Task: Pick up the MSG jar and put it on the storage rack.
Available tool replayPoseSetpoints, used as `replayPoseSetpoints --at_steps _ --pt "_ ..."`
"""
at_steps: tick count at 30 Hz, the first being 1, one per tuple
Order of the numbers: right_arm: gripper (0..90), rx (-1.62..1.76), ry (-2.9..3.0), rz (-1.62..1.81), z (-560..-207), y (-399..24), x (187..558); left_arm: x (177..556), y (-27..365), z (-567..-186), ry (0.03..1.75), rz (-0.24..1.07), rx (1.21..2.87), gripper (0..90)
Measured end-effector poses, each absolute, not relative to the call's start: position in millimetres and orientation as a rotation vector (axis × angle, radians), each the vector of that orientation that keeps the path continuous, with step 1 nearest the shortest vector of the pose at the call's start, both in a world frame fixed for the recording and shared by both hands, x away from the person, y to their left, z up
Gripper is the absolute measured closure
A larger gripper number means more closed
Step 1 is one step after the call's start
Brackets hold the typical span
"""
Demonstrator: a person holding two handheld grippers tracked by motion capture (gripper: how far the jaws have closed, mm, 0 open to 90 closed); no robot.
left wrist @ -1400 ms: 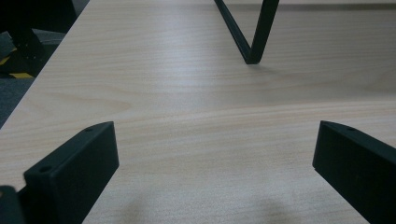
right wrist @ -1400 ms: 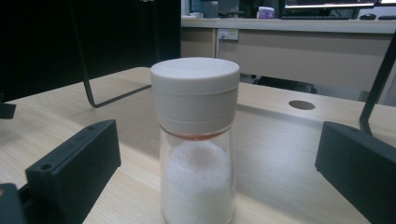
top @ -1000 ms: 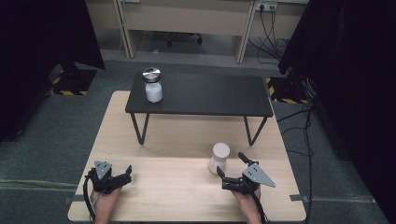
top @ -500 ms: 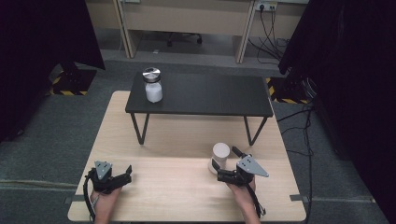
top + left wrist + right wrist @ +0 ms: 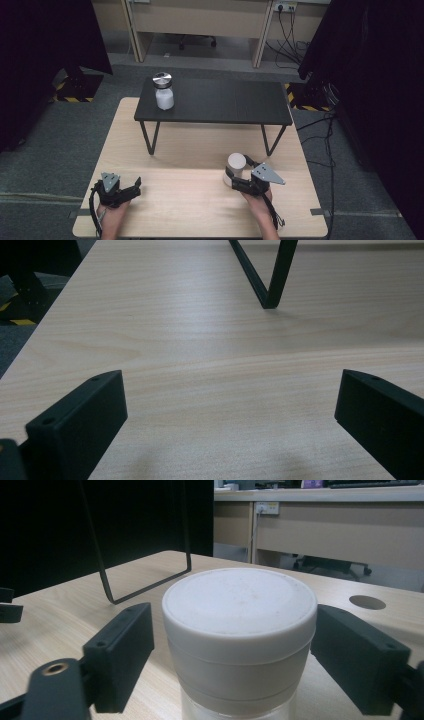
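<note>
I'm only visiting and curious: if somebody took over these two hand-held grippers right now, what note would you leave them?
Right gripper: jaws have just been closing around the white-capped clear jar on the light wooden table; small gaps show either side, so not yet gripped.
Left gripper: open, nothing between its jaws, low over the table.
A second white jar with a metal lid stands on the black low table.
Done: the approach. Left: grip and lift, probably.

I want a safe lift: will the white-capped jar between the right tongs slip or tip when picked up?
The white-capped jar looks rigid, with a smooth round wall, so flat pads may slip. It stands upright and squat, so tipping seems unlikely. The right tongs have just been closing around it.
</note>
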State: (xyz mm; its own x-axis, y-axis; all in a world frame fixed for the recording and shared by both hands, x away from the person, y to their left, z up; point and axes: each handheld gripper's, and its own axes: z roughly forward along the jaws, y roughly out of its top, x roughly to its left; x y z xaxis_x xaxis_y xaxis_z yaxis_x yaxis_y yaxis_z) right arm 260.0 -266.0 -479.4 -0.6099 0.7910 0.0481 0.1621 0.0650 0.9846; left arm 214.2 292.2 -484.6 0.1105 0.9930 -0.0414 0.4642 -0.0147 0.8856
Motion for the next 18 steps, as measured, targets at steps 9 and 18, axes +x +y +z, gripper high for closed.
replayPoseSetpoints --at_steps 9,18 --pt "32.9 0.946 1.837 1.584 -479.8 -267.4 261.9 214.5 291.9 -484.5 1.463 0.842 1.600 0.0" --pt "33.6 0.930 1.838 1.580 -480.3 -268.6 261.3 215.0 291.4 -484.3 1.462 0.843 1.605 0.0"
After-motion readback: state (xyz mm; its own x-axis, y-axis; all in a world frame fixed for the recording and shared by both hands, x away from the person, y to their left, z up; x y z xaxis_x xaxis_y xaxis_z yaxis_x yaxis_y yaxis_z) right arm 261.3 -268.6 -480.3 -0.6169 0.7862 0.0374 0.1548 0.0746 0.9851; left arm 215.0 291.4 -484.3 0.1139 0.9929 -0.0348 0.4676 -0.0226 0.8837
